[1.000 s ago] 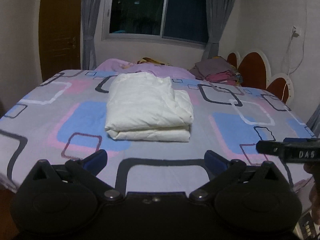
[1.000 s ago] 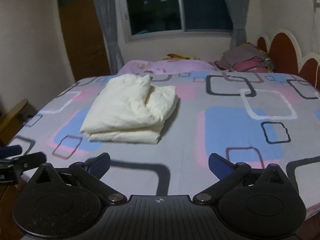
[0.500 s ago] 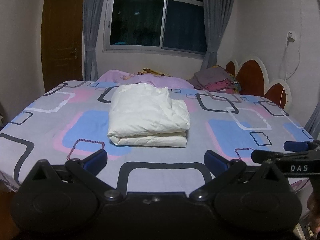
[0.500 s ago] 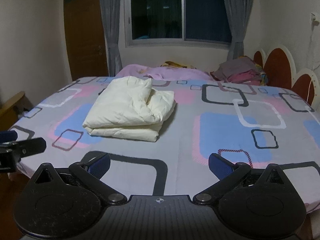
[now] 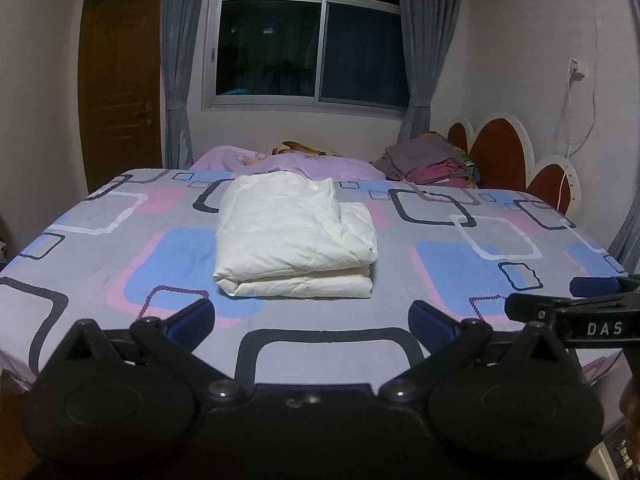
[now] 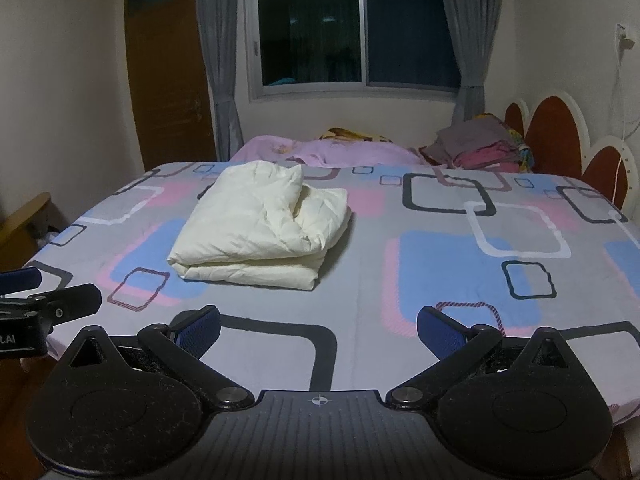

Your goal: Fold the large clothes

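A cream-white garment [image 5: 294, 236] lies folded into a thick rectangle on the patterned bed sheet [image 5: 480, 248]; it also shows in the right wrist view [image 6: 260, 228], left of centre. My left gripper [image 5: 312, 318] is open and empty, held back over the near edge of the bed, well short of the garment. My right gripper [image 6: 318, 330] is open and empty, also at the near edge, to the right of the garment. Each gripper's tip shows at the side of the other's view.
A pile of folded grey and pink clothes [image 5: 430, 162] sits at the far right by the red headboard [image 5: 504, 152]. A pink blanket [image 5: 288, 162] lies along the far edge under the window. A wooden door [image 5: 120, 88] is at the left.
Both grippers have pulled back and risen away from the folded garment, so it looks smaller and more of the window and wall shows. The garment has not moved.
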`<state>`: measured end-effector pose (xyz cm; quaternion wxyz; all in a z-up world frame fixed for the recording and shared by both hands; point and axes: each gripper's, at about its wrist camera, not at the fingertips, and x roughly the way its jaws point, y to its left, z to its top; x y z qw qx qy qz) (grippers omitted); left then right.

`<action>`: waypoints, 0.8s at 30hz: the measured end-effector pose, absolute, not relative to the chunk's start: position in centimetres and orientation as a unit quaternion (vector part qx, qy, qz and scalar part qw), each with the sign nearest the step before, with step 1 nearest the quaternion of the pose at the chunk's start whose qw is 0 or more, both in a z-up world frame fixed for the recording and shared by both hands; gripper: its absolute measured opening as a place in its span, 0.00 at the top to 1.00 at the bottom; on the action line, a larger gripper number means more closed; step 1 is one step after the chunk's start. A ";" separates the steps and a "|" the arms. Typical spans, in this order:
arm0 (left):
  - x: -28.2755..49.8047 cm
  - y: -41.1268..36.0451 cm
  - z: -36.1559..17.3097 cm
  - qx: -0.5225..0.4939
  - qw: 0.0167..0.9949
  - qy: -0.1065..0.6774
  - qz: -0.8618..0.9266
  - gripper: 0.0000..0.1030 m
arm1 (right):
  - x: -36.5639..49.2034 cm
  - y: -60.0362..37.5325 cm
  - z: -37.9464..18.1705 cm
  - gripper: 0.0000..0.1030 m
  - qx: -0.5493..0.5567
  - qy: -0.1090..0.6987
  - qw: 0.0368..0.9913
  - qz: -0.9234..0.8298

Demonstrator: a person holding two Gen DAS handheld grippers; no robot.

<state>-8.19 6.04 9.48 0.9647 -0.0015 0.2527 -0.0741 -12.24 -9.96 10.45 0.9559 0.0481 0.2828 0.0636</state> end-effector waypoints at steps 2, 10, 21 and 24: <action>-8.2 6.0 9.5 -0.001 0.965 0.252 -0.074 0.00 | -12.2 -10.0 10.4 0.00 0.048 0.284 0.956 0.064; -8.0 6.2 9.7 -0.005 0.966 0.247 -0.077 0.00 | -12.2 -10.0 10.6 0.00 0.045 0.279 0.957 0.064; -8.0 6.4 9.8 -0.005 0.967 0.243 -0.080 0.00 | -12.3 -10.3 10.6 0.00 0.044 0.281 0.956 0.069; -8.0 6.4 9.8 -0.005 0.967 0.243 -0.079 0.00 | -12.2 -10.4 10.6 0.00 0.044 0.281 0.956 0.070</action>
